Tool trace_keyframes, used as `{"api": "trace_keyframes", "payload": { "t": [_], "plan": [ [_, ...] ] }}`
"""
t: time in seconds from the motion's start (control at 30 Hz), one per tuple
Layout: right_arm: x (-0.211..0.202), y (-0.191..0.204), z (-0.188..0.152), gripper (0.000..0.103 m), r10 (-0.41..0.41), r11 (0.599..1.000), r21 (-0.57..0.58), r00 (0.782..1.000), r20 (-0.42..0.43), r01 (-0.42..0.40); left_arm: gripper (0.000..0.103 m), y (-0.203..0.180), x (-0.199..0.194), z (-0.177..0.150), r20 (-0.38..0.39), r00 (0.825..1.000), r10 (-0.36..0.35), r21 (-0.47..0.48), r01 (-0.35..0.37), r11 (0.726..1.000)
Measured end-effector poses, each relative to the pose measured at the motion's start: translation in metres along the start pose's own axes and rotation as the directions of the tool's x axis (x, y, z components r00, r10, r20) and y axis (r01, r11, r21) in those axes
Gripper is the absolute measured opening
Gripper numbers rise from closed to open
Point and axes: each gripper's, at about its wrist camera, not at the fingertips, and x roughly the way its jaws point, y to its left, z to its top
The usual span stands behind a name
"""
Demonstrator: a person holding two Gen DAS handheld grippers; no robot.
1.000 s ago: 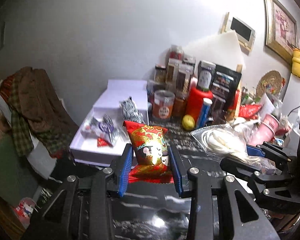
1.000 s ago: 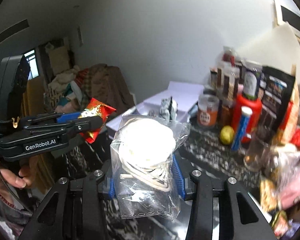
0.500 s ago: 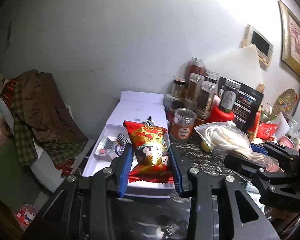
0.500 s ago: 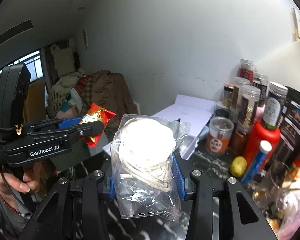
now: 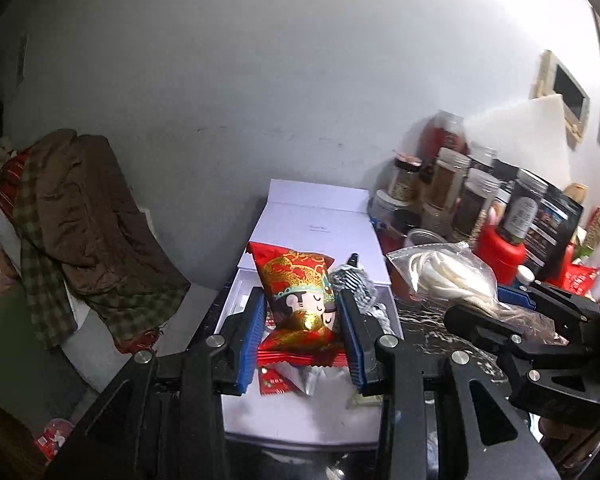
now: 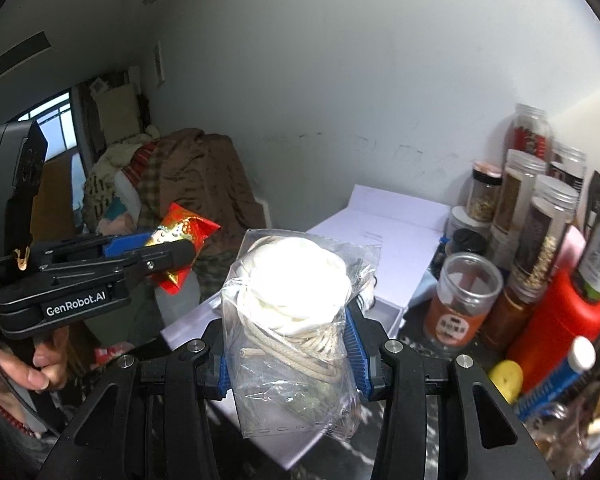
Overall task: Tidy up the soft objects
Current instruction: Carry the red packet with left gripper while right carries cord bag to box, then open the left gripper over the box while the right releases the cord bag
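Note:
My left gripper point(image 5: 302, 314) is shut on a red and gold snack packet point(image 5: 298, 292) and holds it above the open white box point(image 5: 312, 412). It also shows in the right wrist view point(image 6: 180, 248). My right gripper point(image 6: 286, 336) is shut on a clear bag of white cord point(image 6: 296, 312), to the right of the box; the bag also shows in the left wrist view point(image 5: 444, 276). Inside the box lie a striped soft item point(image 5: 354, 280) and small red sachets point(image 5: 274, 384).
Jars and bottles point(image 6: 520, 240) crowd the dark counter right of the box, with a red bottle point(image 6: 560, 320) and a lemon point(image 6: 506, 376). A pile of brown and plaid clothes point(image 5: 80, 216) lies left. The white wall stands behind.
Both grippers have moved left and forward with their loads. The box now lies directly under the left gripper's packet, and the jars have slid to the right.

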Motion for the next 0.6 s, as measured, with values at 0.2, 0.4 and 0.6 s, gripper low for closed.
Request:
{"api": "trace_keyframes", "payload": {
  "t": [0.2, 0.4, 0.6],
  "plan": [
    [0.028, -0.003, 0.005, 0.045, -0.005, 1.000, -0.004, 1.000, -0.023, 0.005, 0.036, 0.010, 0.034, 0.007, -0.017, 1.000, 0.013, 0.005, -0.013, 1.000],
    [0.052, -0.012, 0.003, 0.045, -0.007, 1.000, 0.021, 0.998, -0.060, 0.008, 0.036, 0.014, 0.069, 0.003, -0.074, 0.996, 0.047, 0.022, -0.045, 0.999],
    [0.078, -0.018, -0.007, 0.045, -0.009, 0.999, 0.031, 0.994, -0.110, 0.012, 0.036, 0.014, 0.095, -0.004, -0.140, 0.988, 0.068, 0.045, -0.063, 0.997]
  ]
}}
